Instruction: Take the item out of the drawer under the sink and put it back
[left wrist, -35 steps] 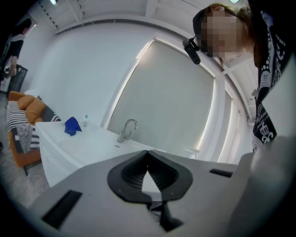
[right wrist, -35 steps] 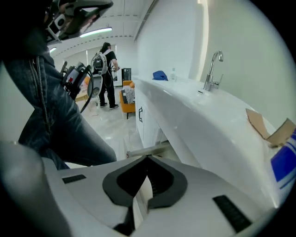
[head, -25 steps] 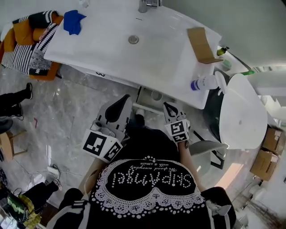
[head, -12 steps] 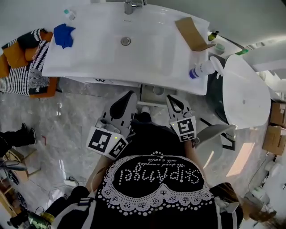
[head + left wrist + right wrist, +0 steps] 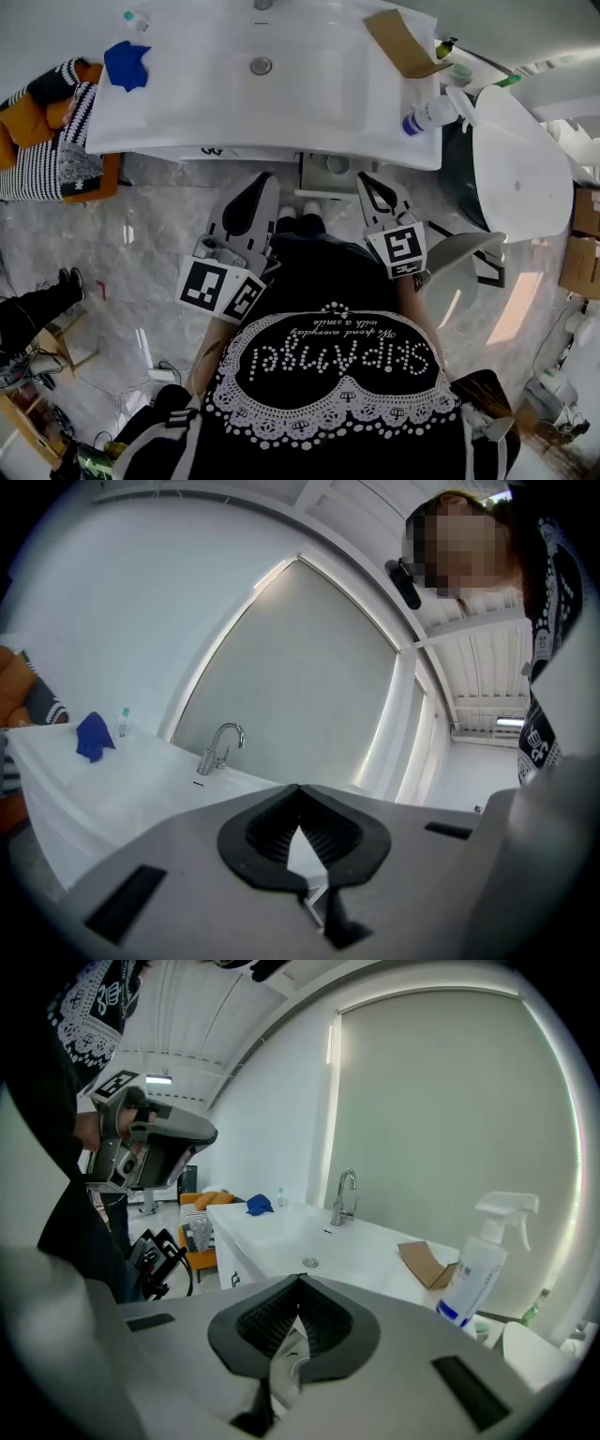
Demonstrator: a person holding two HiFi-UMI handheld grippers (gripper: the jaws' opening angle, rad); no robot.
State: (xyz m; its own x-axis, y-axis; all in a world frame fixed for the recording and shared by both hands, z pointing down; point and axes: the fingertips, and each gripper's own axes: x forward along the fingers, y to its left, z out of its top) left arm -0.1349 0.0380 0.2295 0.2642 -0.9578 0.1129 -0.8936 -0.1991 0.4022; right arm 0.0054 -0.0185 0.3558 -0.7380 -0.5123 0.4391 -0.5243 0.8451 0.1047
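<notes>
From above, the person (image 5: 328,375) stands facing the sink counter (image 5: 187,117) with both forearms held forward at the waist. The left gripper (image 5: 266,177) and right gripper (image 5: 366,178) point at the counter's near edge, side by side and apart. A blue cloth (image 5: 127,64) lies at the counter's left end, with a cardboard piece (image 5: 403,42) and a spray bottle (image 5: 427,114) at its right end. Under the near edge, between the two gripper tips, the drawer (image 5: 328,175) shows as a dark opening, and what lies in it is too small to tell. The left gripper view has the jaws closed tip to tip on nothing, aimed over the counter toward the faucet (image 5: 222,747). The right gripper view shows its jaws also together and empty, with the drain (image 5: 310,1262) beyond them.
</notes>
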